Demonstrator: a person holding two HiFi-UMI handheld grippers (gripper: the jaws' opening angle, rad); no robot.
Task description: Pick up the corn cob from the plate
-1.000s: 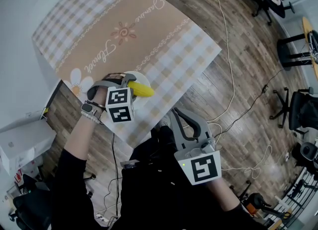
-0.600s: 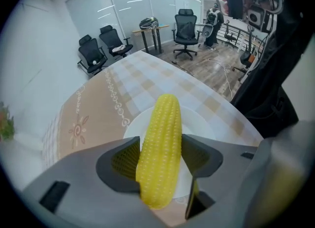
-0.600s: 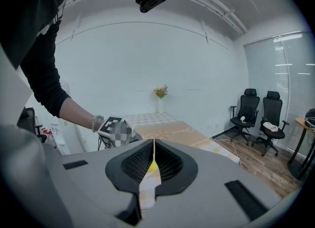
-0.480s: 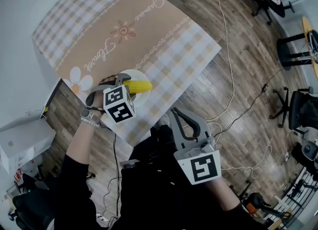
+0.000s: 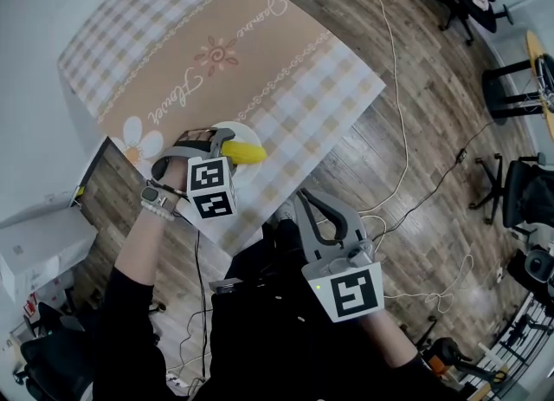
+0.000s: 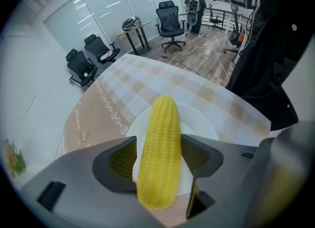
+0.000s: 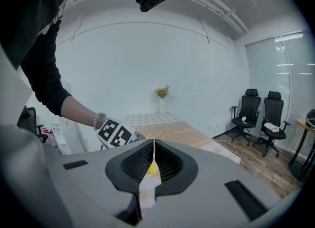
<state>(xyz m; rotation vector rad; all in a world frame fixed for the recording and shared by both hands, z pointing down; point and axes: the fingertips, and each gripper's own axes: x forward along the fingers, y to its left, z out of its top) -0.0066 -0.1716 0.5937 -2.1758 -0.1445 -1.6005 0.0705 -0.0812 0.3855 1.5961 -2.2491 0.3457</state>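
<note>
A yellow corn cob (image 6: 160, 148) is clamped between the jaws of my left gripper (image 6: 158, 157), its tip pointing away over the white plate (image 6: 202, 123). In the head view the same corn cob (image 5: 245, 153) sticks out of the left gripper (image 5: 221, 144) just above the plate (image 5: 247, 168), near the table's front edge. My right gripper (image 5: 305, 209) hangs off the table in front of my body, shut with nothing in it. In the right gripper view the right gripper (image 7: 153, 159) has its jaws together, and the far corn cob (image 7: 152, 169) shows as a yellow dot.
The table (image 5: 216, 53) carries a beige and checked cloth with a flower print. Cables (image 5: 394, 131) run over the wood floor to the right. Office chairs (image 5: 519, 191) stand at the right edge, and more chairs (image 6: 170, 22) beyond the table.
The left gripper with the corn cob shifted slightly forward and back over the plate; the cob stays clamped. The right gripper has not moved.
</note>
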